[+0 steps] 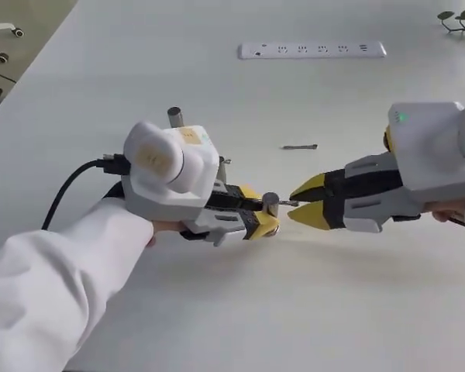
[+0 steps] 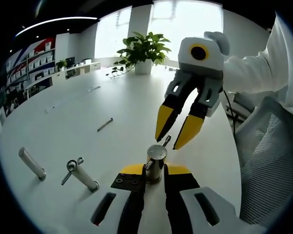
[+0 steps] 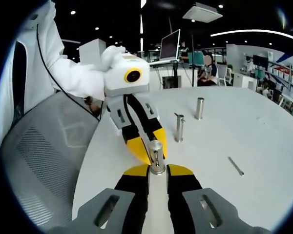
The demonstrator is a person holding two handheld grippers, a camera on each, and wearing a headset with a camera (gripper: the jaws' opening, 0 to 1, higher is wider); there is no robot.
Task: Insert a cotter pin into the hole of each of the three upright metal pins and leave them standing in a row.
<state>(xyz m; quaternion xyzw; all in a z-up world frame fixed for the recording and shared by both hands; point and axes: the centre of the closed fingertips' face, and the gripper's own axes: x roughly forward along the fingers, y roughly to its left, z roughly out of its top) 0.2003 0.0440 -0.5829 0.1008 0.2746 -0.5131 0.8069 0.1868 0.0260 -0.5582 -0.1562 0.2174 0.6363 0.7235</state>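
My left gripper (image 1: pixel 270 214) (image 2: pixel 156 170) is shut on a short upright metal pin (image 1: pixel 270 201) (image 2: pixel 156 157) (image 3: pixel 156 155). A thin cotter pin (image 1: pixel 287 203) (image 2: pixel 165 141) sticks out of that pin's top towards my right gripper (image 1: pixel 292 204) (image 2: pixel 171 140) (image 3: pixel 157 170), whose yellow jaws stand slightly apart around the cotter pin's free end. Behind stands a second metal pin (image 2: pixel 82 175) (image 3: pixel 179 127) with a cotter pin through it. A third, plain metal pin (image 1: pixel 174 116) (image 2: pixel 31 163) (image 3: pixel 199 108) stands further back. A loose cotter pin (image 1: pixel 298 146) (image 2: pixel 105 124) (image 3: pixel 235 165) lies on the white table (image 1: pixel 217 310).
A white power strip (image 1: pixel 312 50) lies at the table's far side, with a potted plant (image 1: pixel 461 19) (image 2: pixel 144 48) at the far right. A black cable (image 1: pixel 70 190) trails from the left gripper. A grey mesh chair (image 2: pixel 268 156) (image 3: pixel 44 146) stands beside the table.
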